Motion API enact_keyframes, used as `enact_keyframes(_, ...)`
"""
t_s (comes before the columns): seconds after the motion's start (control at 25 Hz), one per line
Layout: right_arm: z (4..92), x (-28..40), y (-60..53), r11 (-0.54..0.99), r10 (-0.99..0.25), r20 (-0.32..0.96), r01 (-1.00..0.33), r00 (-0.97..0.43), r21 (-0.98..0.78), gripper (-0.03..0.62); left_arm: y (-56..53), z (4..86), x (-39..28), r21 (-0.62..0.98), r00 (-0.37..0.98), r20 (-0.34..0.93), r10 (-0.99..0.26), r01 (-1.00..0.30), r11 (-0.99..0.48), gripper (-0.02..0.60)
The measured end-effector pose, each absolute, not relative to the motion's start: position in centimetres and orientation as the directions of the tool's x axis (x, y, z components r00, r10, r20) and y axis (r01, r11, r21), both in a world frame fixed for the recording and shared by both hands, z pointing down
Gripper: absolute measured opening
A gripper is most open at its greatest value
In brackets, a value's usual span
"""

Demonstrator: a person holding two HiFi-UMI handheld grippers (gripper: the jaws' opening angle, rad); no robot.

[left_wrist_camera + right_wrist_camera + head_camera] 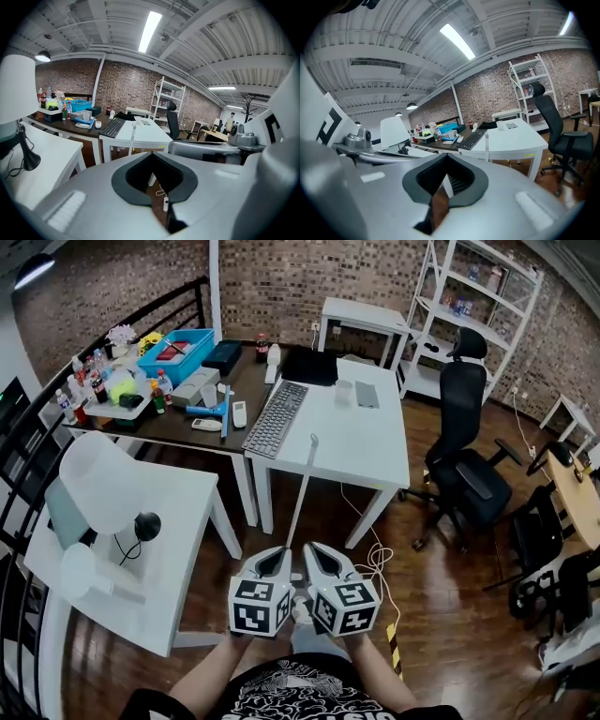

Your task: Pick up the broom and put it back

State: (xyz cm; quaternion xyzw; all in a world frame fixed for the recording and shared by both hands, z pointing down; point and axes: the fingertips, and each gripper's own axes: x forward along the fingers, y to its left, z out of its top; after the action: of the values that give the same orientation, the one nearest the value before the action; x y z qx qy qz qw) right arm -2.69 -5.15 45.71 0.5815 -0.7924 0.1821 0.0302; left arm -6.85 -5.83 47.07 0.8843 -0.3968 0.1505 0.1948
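Note:
The broom shows only as a thin white handle [304, 486] leaning upright against the front edge of the white desk [375, 442]; its head is hidden behind my grippers. The same handle [133, 133] stands ahead in the left gripper view, and the handle [486, 141] is also ahead in the right gripper view. My left gripper [273, 563] and right gripper [319, 561] are held side by side above the wooden floor, short of the handle. Both point toward the desk. The left gripper [151, 154] and the right gripper [446, 157] are shut with nothing between their jaws.
A keyboard [277, 416] lies on the desk. A dark table [239, 371] behind holds a blue bin [178, 354] and bottles. A white table with a lamp [103, 486] is at the left, a black office chair [464, 460] at the right. A cable [378, 563] lies on the floor.

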Motion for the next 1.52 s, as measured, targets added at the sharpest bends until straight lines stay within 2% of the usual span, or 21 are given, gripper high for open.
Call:
enact_keyframes(0.44, 46.4, 1.5, -15.7, 0.313, -0.885, 0.271, -0.915, -0.378, -0.254, 0.011, -15.5, 47.9, -2.1, 0.227, 0.604, 0.449, -0.659, -0.790, -0.569, 0.006)
enact_keyframes(0.52, 47.0, 2.5, -17.5, 0.315, -0.881, 0.279, -0.913, -0.383, -0.259, 0.042, -17.2, 48.1, -1.3, 0.227, 0.595, 0.451, -0.665, -0.797, -0.560, 0.006)
enact_keyframes(0.72, 48.5, 4.2, -21.6, 0.333, -0.863, 0.296, -0.901, -0.410, -0.277, 0.048, -21.0, 48.7, 0.2, 0.223, 0.570, 0.458, -0.682, -0.817, -0.532, 0.006)
enact_keyframes(0.8, 49.1, 4.6, -23.1, 0.343, -0.854, 0.304, -0.896, -0.423, -0.284, 0.097, -22.4, 48.9, 0.7, 0.224, 0.560, 0.460, -0.688, -0.824, -0.521, 0.006)
enact_keyframes(1.0, 51.0, 5.8, -26.5, 0.357, -0.837, 0.319, -0.886, -0.445, -0.297, 0.102, -25.3, 49.4, 2.1, 0.222, 0.547, 0.465, -0.696, -0.833, -0.506, 0.006)
enact_keyframes(1.52, 56.9, 7.5, -34.2, 0.306, -0.835, 0.335, -0.875, -0.436, -0.375, 0.214, -30.1, 51.8, 2.1, 0.211, 0.510, 0.499, -0.701, -0.856, -0.472, 0.020)
